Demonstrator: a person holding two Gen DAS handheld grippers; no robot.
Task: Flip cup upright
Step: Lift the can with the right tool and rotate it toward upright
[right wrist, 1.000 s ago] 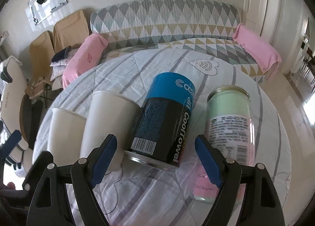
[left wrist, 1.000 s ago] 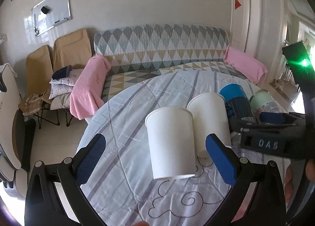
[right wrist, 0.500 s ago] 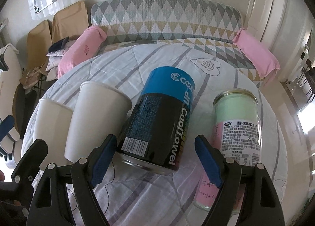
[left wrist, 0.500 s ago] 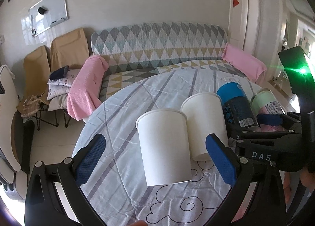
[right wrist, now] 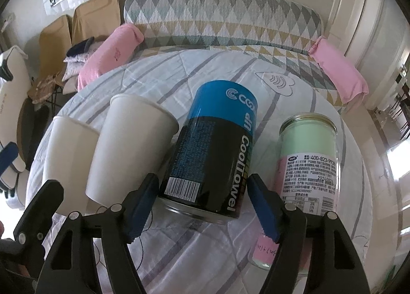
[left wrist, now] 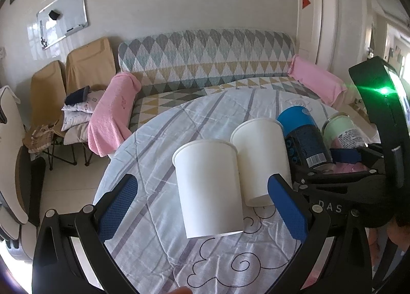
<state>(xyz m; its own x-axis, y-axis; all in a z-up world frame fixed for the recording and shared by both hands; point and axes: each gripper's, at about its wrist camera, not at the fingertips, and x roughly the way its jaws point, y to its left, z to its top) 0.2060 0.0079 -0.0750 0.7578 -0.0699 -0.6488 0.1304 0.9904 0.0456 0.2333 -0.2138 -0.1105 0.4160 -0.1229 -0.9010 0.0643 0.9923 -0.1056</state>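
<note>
Covering the round table is a striped quilt, which gives the row of four containers a soft footing. Largest is the blue-and-black can, framed by the right gripper, whose jaws sit close to its sides; whether they touch I cannot tell. Right of it stands a glass jar. Two white paper cups stand touching at the left, apparently rims up. The left gripper hangs released, pads wide around the nearer cup, likely lining up a grasp.

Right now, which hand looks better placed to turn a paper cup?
Left. Its tool is open around the near paper cup; the right tool flanks the blue can.
</note>
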